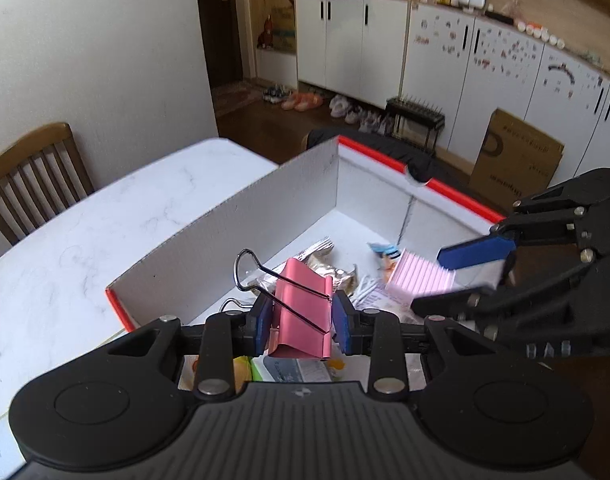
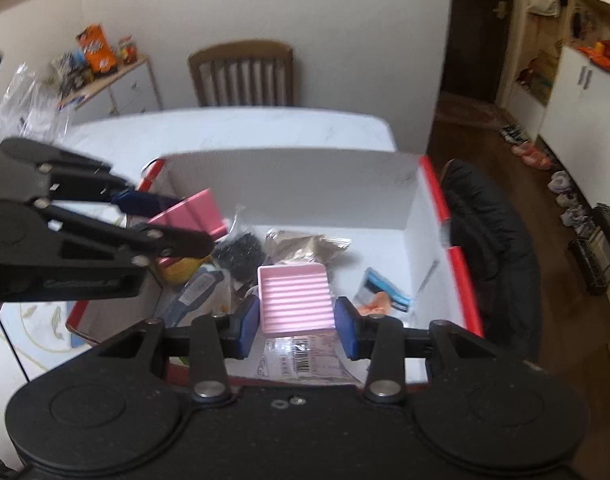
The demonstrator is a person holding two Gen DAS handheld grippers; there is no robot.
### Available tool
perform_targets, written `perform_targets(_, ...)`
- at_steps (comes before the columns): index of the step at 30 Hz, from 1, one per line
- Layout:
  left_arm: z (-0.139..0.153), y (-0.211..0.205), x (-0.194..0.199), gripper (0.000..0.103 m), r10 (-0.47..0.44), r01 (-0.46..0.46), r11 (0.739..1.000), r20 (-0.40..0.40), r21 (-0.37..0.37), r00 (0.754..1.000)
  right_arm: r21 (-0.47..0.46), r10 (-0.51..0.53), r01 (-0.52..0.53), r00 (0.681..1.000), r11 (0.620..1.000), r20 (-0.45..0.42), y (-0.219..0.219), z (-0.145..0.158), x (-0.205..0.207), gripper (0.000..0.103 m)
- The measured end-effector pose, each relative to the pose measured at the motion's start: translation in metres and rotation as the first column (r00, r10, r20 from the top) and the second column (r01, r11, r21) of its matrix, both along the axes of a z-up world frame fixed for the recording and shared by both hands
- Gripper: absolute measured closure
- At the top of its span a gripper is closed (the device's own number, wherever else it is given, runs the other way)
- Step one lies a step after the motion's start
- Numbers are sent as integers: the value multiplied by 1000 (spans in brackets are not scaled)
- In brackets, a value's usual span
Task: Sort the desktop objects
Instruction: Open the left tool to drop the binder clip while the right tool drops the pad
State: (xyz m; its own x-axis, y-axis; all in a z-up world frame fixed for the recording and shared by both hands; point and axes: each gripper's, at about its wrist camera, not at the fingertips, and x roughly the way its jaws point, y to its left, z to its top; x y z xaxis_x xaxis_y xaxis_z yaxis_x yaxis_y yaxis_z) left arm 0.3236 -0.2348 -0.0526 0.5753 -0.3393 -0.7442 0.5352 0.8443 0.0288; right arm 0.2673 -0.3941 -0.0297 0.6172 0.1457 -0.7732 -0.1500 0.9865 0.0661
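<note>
Clamping a pink binder clip, the left hand-held gripper sits bottom centre of its own view, blue pads pressed on both sides of the clip, wire handles sticking up to the upper left. Right hand-held gripper is clamped on a pink ribbed tray, bottom centre of the right wrist view; the same tray shows at centre right in the left view w/ the other gripper around it. Both are over an open white cardboard box w/ red edges, which stands on a white marble tabletop. Box floor holds mixed bits: foil packets, a black granular bag, a blue-and-orange packet, a barcode-label bag. Wooden chair at the tabletop's far side, top centre. Dark jacket just beside the box, right of frame.
</note>
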Motion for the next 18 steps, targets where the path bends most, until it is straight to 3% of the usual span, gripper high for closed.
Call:
perform_targets(12,-29,-2,29,72,10,-1,995,-85,100,996,-31,157,-166,968,986,-194,29,-23,40,63)
perform_targets(18,-35,0,35,72,15,-2,994,-111,112,994,-63,203,-227,943,972,-265,36,-32,52,63)
